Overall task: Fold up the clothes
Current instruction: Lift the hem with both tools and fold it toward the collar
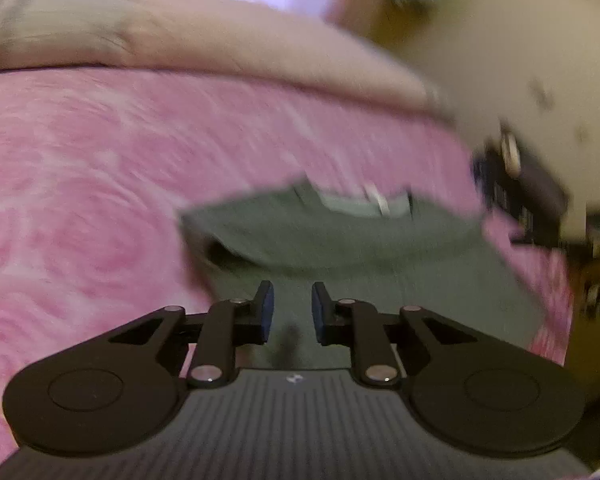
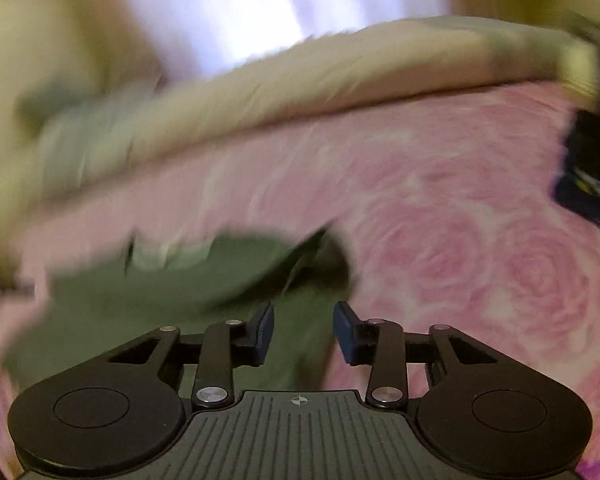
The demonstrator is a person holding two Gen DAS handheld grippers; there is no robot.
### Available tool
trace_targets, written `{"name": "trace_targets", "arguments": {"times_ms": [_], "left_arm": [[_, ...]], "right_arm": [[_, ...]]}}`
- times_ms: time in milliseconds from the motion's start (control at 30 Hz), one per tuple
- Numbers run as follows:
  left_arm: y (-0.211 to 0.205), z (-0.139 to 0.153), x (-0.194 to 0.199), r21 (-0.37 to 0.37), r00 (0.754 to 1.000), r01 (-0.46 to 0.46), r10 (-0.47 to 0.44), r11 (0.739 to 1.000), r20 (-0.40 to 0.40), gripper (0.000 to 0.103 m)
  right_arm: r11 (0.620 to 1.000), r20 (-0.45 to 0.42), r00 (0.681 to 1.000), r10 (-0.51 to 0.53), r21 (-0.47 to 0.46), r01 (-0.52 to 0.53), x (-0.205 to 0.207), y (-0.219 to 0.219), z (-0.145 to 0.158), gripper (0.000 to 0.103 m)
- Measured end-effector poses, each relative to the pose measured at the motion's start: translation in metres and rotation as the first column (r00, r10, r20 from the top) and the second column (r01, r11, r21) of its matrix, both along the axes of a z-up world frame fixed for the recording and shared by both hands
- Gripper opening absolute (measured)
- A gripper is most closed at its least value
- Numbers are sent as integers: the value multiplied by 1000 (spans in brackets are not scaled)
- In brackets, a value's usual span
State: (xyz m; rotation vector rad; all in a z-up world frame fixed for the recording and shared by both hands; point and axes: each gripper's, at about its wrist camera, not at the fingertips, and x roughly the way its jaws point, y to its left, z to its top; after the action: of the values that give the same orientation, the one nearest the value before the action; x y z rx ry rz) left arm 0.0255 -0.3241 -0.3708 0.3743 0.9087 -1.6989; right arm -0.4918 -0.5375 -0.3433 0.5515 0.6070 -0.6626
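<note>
My left gripper and right gripper both stand narrowly apart, empty, above the green garment. I think the fold in the frame's centre can slip open on the pink bedspread if I catch it.

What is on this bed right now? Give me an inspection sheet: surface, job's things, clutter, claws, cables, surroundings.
Surface: pink rose-print bedspread, with a beige blanket along its far side.
Job's things: one green garment lying on the spread, a pale label near its far edge; both views are blurred.
Clutter: dark object at the right edge of the right wrist view, too blurred to name.
Claws: left claw open over the garment, nothing between its jaws; right claw open at the garment's edge, empty.
Cables: nothing seen.
Surroundings: bright curtain behind the bed.
</note>
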Motion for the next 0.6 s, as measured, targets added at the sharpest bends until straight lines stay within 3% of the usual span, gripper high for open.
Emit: {"name": "trace_targets", "arguments": {"times_ms": [67, 167, 233, 333, 467, 533, 600], "left_arm": [[-13, -10, -18, 54, 998, 46, -48, 998, 50, 16], [-37, -29, -32, 123, 990, 60, -75, 991, 119, 13], [-54, -30, -24, 109, 995, 38, -47, 993, 88, 14], [-85, -27, -9, 87, 997, -51, 45, 995, 63, 14], [-119, -24, 22, 69, 973, -229, 226, 971, 44, 17], [-117, -20, 39, 58, 954, -299, 300, 952, -8, 18], [-106, -19, 55, 50, 944, -322, 324, 946, -58, 20]], "right_arm": [[996, -74, 993, 88, -2, -88, 19, 10, -12, 37], [991, -170, 977, 126, -31, -133, 47, 5, -27, 37], [985, -234, 961, 148, -48, -164, 66, 1, -38, 37], [985, -245, 962, 118, -96, -146, 85, -26, -38, 37], [997, -156, 986, -62, -58, 53, 86, -82, -37, 37], [989, -96, 984, -149, -3, 150, 72, -102, -36, 37], [981, -10, 984, -180, 67, 181, 49, -108, -36, 37]]}}
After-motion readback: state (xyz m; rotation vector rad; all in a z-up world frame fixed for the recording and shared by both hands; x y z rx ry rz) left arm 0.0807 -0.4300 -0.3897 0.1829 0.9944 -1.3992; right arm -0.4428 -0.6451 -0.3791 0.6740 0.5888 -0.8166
